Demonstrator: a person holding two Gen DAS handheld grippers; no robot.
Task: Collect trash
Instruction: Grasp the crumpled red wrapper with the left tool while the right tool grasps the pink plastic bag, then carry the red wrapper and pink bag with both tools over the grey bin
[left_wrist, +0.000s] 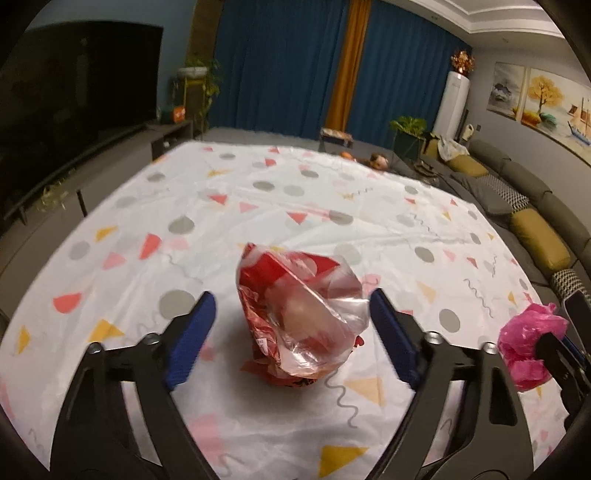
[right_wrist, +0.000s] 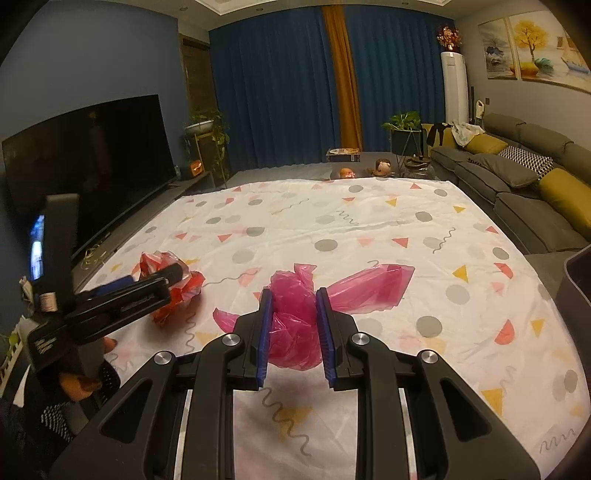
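White cloth (right_wrist: 369, 229) printed with grey dots and coloured triangles is being shown spread over a low surface in a dim living room, with a dark TV (right_wrist: 88, 162) to the left, blue curtains (right_wrist: 280, 85) behind and a grey sofa (right_wrist: 524, 184) along the right. On the cloth, a crumpled red bag (left_wrist: 295, 314) wrapped in clear plastic is being framed by the left gripper (left_wrist: 291, 328), whose blue pads are being held wide apart on either side of it without touching. Just to its right, a pink bag (right_wrist: 295, 325) is being pinched between the narrowed pads of the right gripper (right_wrist: 294, 325), with a loose pink tail being left lying across the cloth.
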